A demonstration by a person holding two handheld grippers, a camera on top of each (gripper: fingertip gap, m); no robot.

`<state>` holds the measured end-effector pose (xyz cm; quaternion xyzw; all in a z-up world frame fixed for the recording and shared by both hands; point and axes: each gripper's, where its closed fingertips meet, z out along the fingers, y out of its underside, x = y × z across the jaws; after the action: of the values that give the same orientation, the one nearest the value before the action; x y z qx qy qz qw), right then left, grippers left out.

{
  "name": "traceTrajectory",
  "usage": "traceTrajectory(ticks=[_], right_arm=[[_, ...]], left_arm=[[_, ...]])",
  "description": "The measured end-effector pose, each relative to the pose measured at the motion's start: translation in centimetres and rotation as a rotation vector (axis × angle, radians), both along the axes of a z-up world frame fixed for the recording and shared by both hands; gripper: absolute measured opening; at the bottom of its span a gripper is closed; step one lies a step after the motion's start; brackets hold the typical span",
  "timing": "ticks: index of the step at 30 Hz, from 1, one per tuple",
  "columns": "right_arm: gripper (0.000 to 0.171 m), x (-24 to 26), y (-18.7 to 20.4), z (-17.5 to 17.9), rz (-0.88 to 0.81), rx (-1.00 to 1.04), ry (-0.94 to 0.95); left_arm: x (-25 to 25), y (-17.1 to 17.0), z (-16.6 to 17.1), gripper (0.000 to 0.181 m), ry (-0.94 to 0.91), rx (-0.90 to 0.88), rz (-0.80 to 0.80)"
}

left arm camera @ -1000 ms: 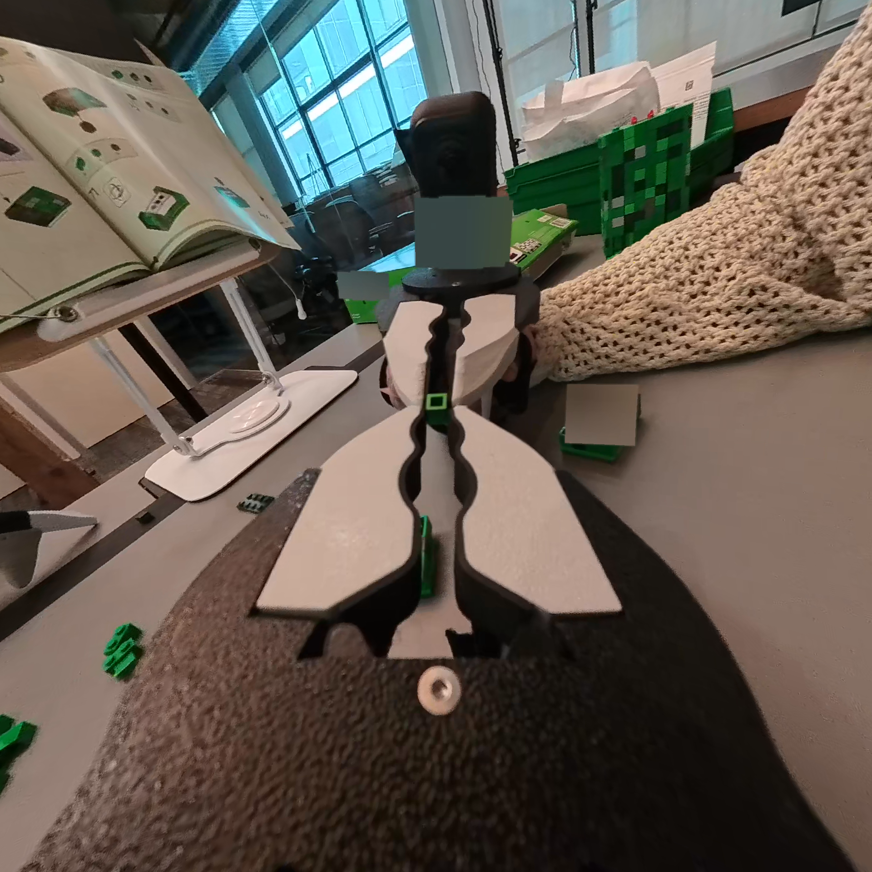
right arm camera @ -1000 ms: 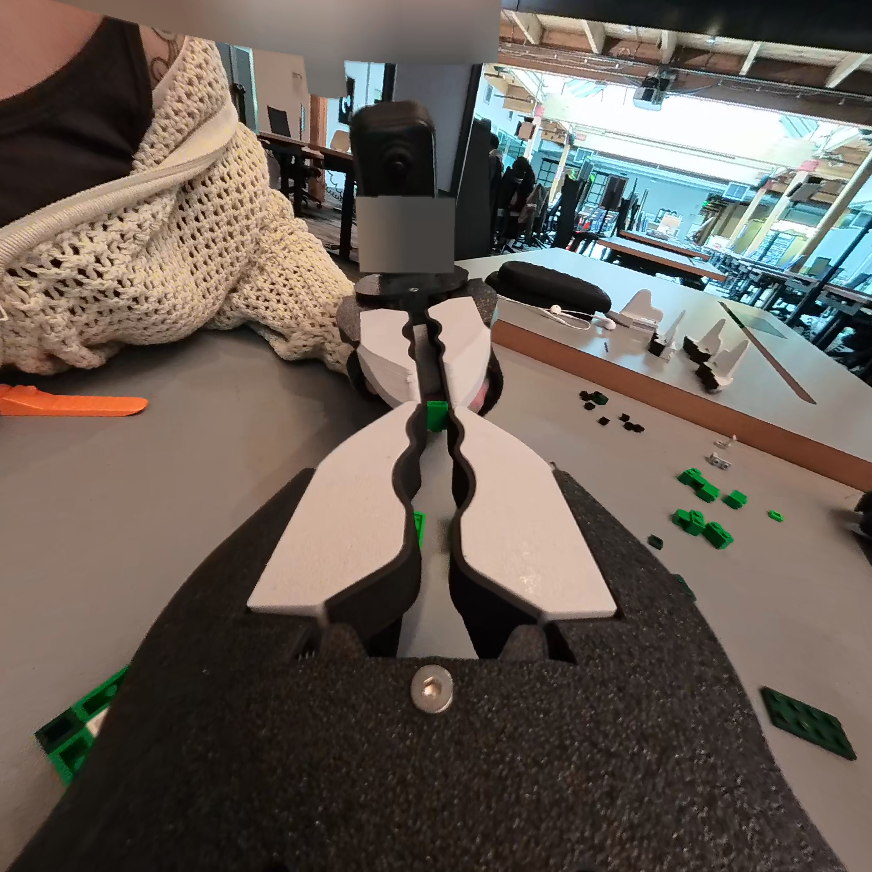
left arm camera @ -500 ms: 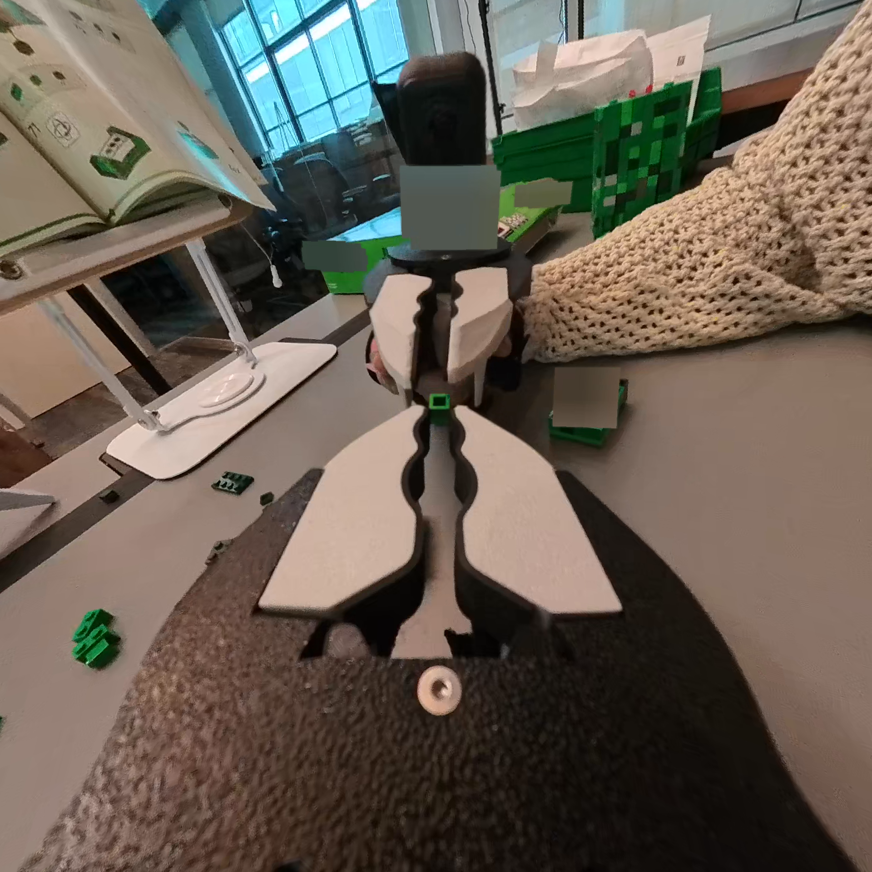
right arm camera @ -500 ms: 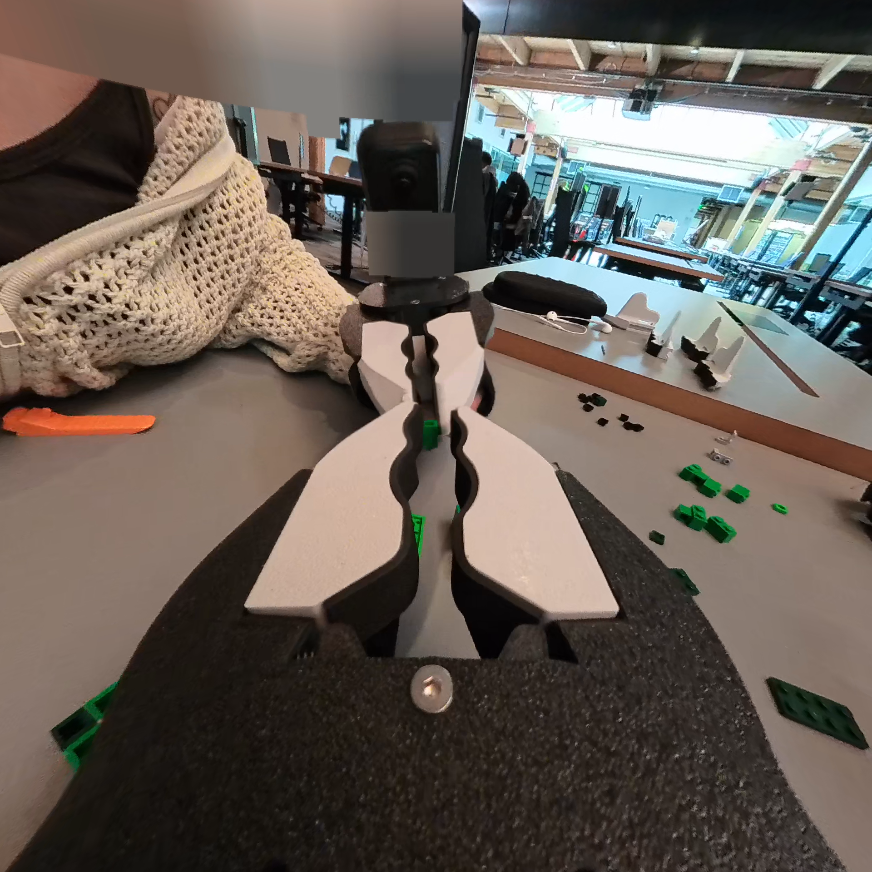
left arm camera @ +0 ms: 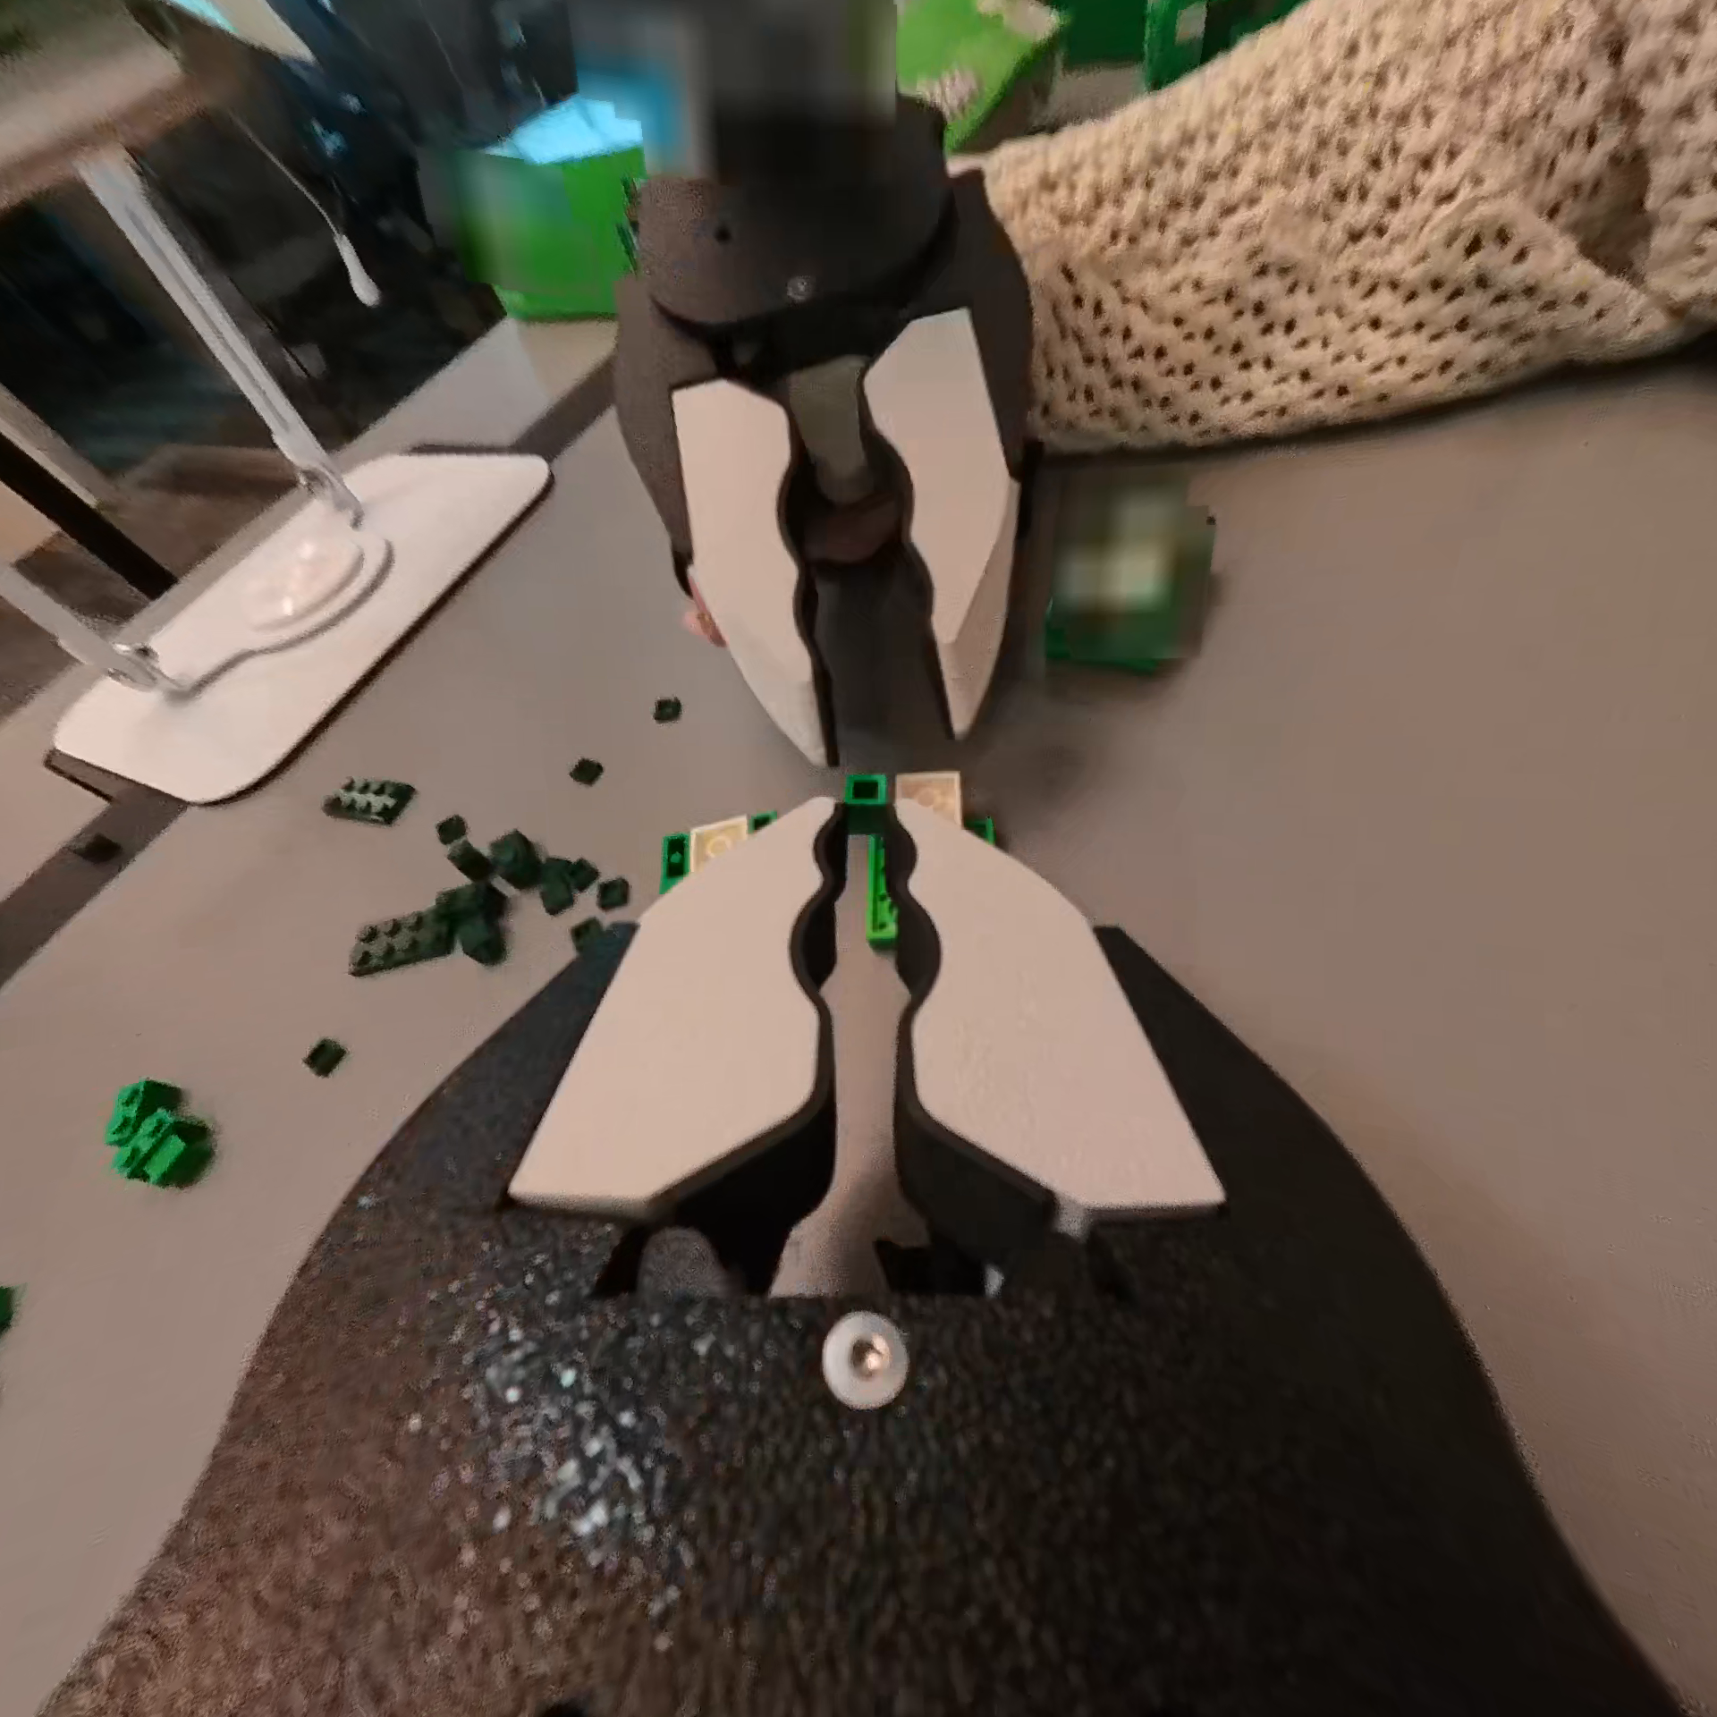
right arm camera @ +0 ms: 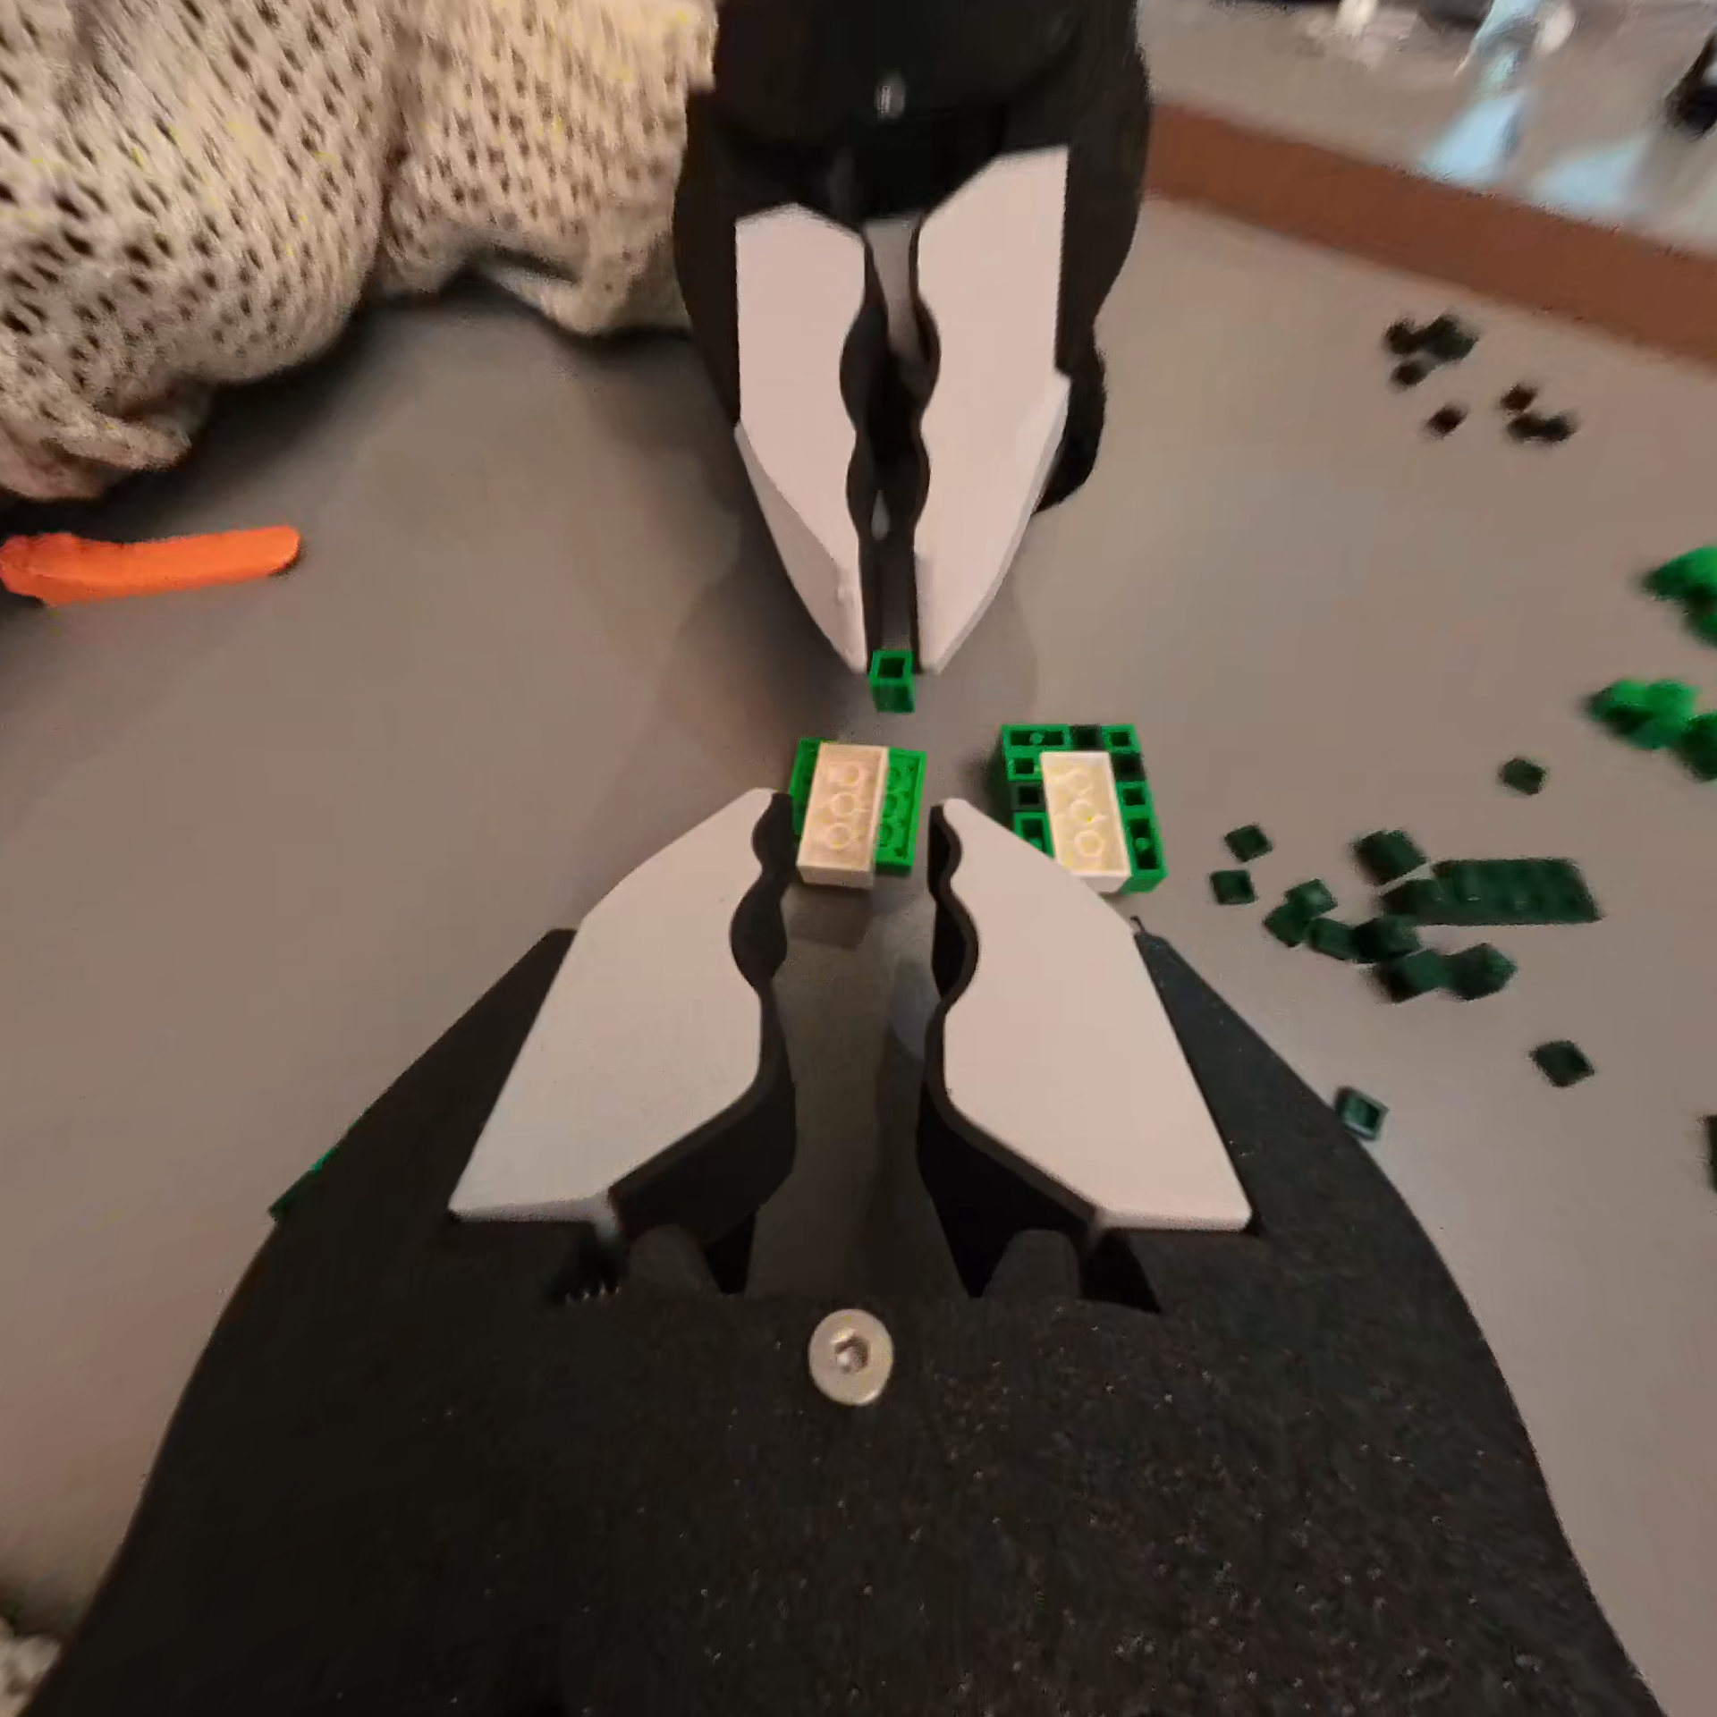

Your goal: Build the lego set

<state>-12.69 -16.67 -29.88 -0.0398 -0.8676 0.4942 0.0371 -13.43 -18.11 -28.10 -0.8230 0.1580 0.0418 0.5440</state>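
My left gripper is shut on a small green hollow brick, held at the fingertips just above the table. The right wrist view shows it too, pinched in the left gripper's tips. My right gripper is open and holds nothing. It hovers over a small green plate topped by a white brick on the grey table. A second green build with a white brick on top lies just right of it. In the left wrist view the right gripper faces mine, tips apart.
An orange brick separator lies at the left. Dark green loose pieces lie at the right and also show in the left wrist view. There are also bright green pieces, a white stand base, and a knitted sleeve. The tips of both grippers are at nearly the same place.
Both grippers held the small green brick tip to tip. My right gripper opened and let it go; it stays in the left. Both views dropped towards the table and the builds.
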Motion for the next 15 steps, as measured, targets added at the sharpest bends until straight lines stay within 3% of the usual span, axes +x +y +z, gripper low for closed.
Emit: traceTrajectory(ticks=[10,15], right_arm=[[0.044,0.3,-1.2,-2.5,-0.015,0.197,-0.010],[0.037,0.4,-1.2,-2.5,-0.013,0.197,-0.037]], left_arm=[[-0.8,-0.8,-1.7,0.007,-0.040,-0.133,0.037],[-0.8,-0.9,-2.8,0.007,-0.055,-0.194,0.046]])
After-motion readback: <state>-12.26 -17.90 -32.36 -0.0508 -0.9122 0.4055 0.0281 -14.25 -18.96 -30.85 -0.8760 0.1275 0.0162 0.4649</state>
